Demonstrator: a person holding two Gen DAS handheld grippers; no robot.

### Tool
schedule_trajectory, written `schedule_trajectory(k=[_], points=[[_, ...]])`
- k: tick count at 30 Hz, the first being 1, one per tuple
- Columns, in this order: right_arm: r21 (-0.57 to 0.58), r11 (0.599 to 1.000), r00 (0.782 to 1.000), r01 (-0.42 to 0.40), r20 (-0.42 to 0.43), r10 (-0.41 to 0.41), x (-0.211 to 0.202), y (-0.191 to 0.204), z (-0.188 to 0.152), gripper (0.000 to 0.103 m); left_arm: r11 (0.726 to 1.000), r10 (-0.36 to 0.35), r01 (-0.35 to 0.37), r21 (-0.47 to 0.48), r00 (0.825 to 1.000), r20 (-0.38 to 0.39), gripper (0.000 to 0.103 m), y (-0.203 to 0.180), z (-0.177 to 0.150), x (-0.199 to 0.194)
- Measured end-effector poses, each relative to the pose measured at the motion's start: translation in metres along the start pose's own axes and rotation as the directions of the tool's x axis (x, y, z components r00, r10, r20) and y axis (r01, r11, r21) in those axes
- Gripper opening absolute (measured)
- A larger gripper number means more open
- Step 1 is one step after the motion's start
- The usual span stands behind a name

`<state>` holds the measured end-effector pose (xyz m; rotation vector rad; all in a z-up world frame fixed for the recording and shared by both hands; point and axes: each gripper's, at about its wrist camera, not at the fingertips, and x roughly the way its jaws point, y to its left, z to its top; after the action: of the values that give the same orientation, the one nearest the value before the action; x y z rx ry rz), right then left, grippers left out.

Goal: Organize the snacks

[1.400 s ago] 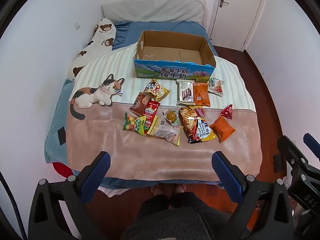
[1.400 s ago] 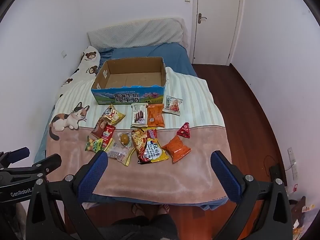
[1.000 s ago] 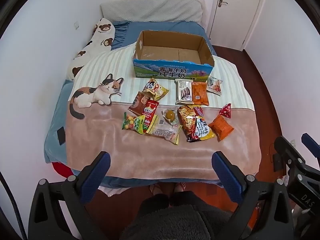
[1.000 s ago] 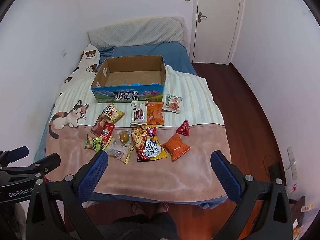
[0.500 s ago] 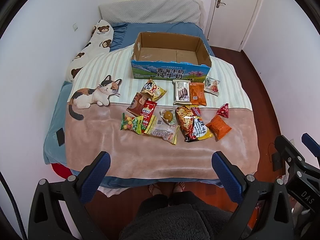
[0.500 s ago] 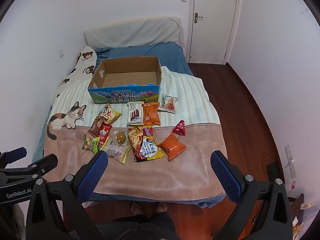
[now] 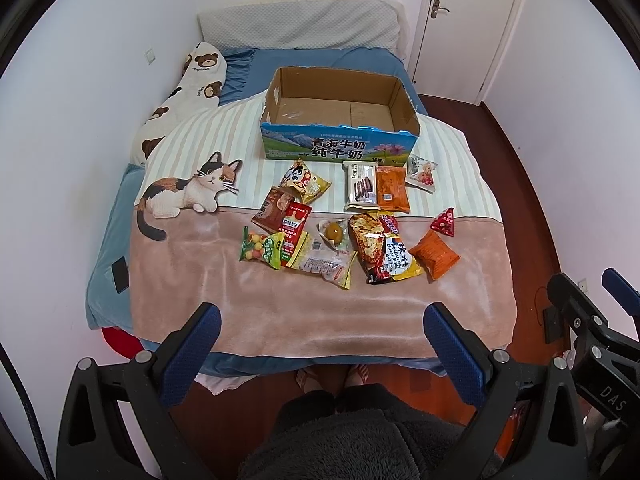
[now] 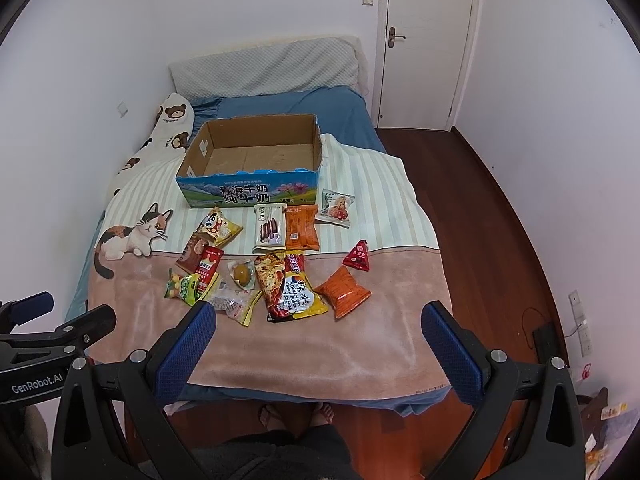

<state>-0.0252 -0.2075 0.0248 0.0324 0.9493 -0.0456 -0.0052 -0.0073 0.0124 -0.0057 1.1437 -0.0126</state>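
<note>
On the bed, snack packets are spread below an open cardboard box at 12 o'clock; bare blanket is left nearest both gaping, empty jaws.

White walls, wooden floor, bed, closed door.

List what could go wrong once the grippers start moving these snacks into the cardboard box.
1. The packets around the noodle bag overlap, so a pinch there may drag a neighbour along.
2. The soft blanket may bunch between the fingers when a flat packet is picked.
3. The red triangular packet and orange packet lie nearest the bed's right edge; a nudge could push them toward the floor.

Both the left gripper and right gripper are open and empty.
</note>
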Motion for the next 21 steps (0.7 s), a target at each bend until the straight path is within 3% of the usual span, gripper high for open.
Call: schedule_trajectory(k=[21], points=[[-0.006,1.000,1.000,-0.003,0.009,0.004,-0.011,-0.004,-0.002,0.103,1.000,-0.001,0.001,-0.002,1.000,0.004,0.103,-0.003,-0.001,-0.002]])
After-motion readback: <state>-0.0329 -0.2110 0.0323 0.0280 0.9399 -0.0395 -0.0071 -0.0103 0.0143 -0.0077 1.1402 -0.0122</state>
